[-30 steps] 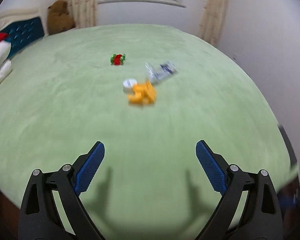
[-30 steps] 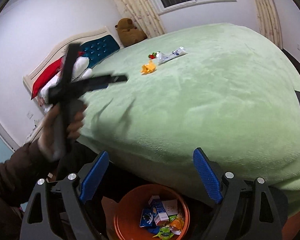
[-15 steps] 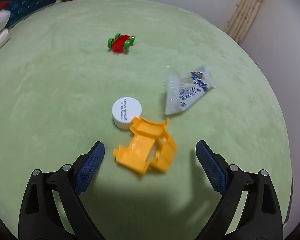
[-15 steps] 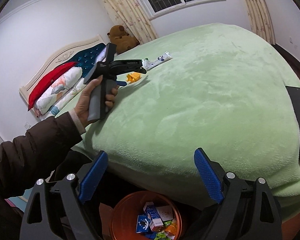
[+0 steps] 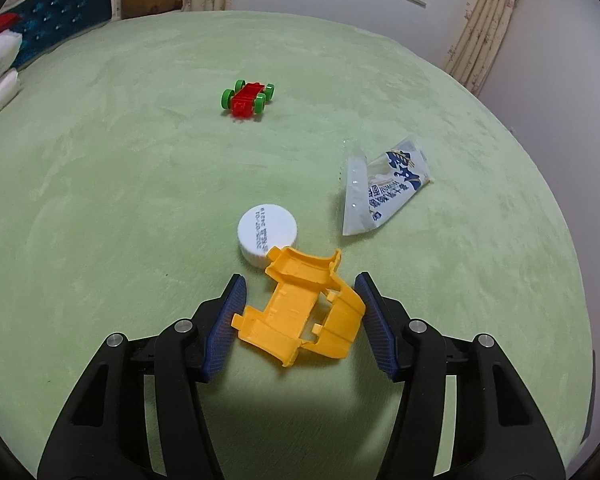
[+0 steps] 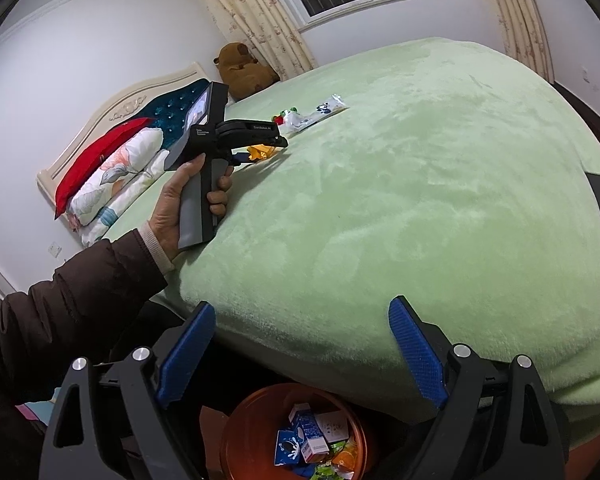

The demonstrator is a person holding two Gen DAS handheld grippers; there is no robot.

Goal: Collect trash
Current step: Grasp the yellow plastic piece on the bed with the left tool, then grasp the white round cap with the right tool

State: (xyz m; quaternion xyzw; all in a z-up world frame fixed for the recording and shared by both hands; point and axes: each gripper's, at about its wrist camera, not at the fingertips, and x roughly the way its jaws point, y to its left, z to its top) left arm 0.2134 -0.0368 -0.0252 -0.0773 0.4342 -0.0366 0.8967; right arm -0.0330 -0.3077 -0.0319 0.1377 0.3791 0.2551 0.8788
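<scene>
**Left fingers bracket the yellow plastic piece on the bed**

The left gripper (image 5: 300, 316) sits low over the green bedspread (image 5: 100, 200), its blue-padded fingers (image 5: 228, 324) narrowed around the yellow plastic piece (image 5: 300, 316). The piece lies between the two pads: the right pad is at or just beside its curved side, and the left pad is just beside its opposite corner; whether either pad presses it cannot be told. The piece rests on the bedspread, and its far end touches or overlaps the white cap (image 5: 267, 233) that lies just beyond the fingertips. A blue-and-white wrapper (image 5: 380, 192) lies to the right of the cap, nearer the bed's right edge, and a red toy car (image 5: 247, 98) with green wheels stands farther off toward the head of the bed.

The right gripper (image 6: 300, 344) hangs off the bed's near edge with its fingers wide apart and nothing between them. Below it stands the orange bin (image 6: 236, 432), holding cartons and wrappers.
</scene>
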